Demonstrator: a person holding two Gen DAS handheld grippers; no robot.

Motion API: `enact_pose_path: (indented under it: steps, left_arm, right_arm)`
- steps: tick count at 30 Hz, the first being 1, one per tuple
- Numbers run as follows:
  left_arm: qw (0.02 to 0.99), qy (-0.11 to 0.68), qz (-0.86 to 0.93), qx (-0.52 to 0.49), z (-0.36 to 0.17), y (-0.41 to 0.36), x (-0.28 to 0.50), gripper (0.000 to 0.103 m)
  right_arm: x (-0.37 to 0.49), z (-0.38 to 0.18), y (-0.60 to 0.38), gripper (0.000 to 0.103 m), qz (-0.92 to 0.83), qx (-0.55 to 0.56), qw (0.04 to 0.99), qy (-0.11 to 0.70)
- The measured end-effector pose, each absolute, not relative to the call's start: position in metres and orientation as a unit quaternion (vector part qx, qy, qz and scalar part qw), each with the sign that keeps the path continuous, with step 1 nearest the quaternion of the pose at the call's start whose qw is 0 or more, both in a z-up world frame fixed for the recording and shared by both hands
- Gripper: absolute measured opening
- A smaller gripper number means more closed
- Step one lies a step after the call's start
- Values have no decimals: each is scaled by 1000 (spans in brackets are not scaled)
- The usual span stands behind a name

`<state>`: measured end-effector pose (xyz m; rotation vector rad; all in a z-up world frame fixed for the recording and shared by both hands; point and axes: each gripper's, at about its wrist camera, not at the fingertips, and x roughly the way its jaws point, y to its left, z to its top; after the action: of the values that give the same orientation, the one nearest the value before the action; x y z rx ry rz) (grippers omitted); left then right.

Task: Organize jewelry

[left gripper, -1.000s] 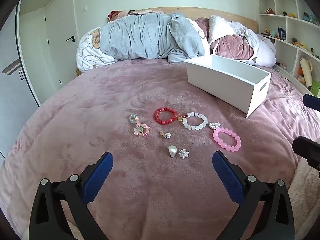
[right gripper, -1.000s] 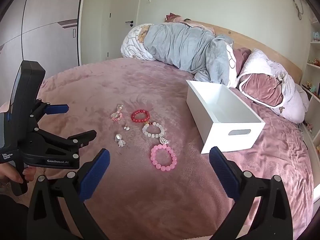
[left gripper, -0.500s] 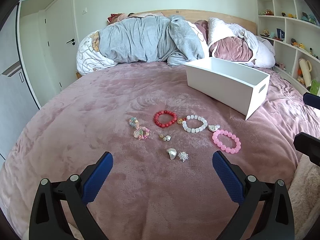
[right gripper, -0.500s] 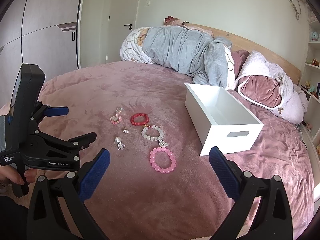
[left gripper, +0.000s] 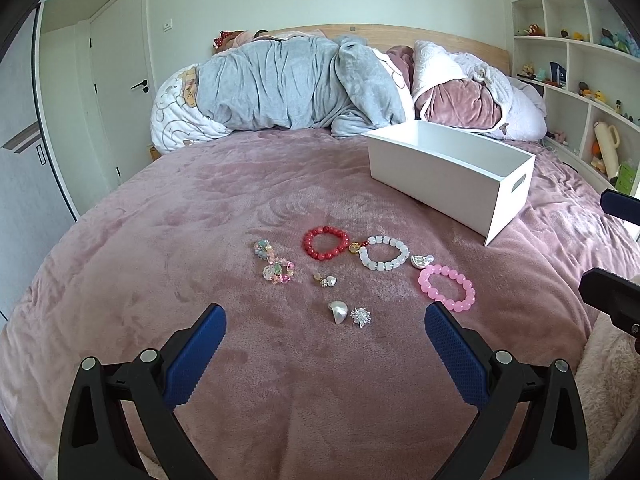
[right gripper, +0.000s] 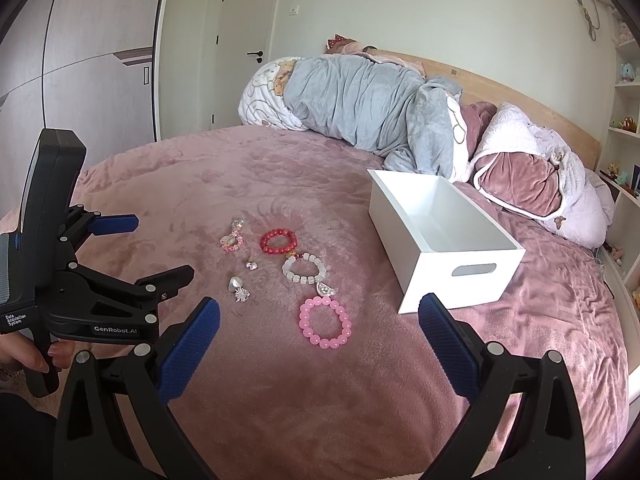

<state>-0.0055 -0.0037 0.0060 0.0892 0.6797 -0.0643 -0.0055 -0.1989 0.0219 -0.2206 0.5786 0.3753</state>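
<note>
Jewelry lies on the pink bedspread: a red bead bracelet [left gripper: 326, 243] [right gripper: 279, 241], a white bead bracelet [left gripper: 383, 258] [right gripper: 303, 269], a pink bead bracelet [left gripper: 447, 287] [right gripper: 325, 322], a pastel bead piece [left gripper: 276, 268] [right gripper: 232, 239], and small silver charms [left gripper: 339, 312] [right gripper: 236, 285]. An empty white box [left gripper: 448, 172] [right gripper: 440, 240] stands behind them to the right. My left gripper [left gripper: 324, 344] is open and empty, just short of the charms. My right gripper [right gripper: 319, 336] is open and empty, over the pink bracelet's near side.
Rolled grey and pink bedding [left gripper: 304, 88] lies at the headboard. Shelves with toys [left gripper: 580, 60] stand on the right. A door and wardrobe [right gripper: 100, 80] are on the left. The left gripper's body [right gripper: 80, 292] shows in the right wrist view.
Both views sit slightly lower and closer to the bed surface; the jewelry and box have not moved. Both grippers stay open.
</note>
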Motion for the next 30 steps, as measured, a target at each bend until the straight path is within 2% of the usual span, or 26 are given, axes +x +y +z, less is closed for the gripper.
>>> enact_pose_path:
  steps: [30]
  left_arm:
    - [942, 333, -27, 43, 5, -1, -5, 101]
  right_arm:
    - [-6, 22, -200, 98, 182, -108, 935, 284]
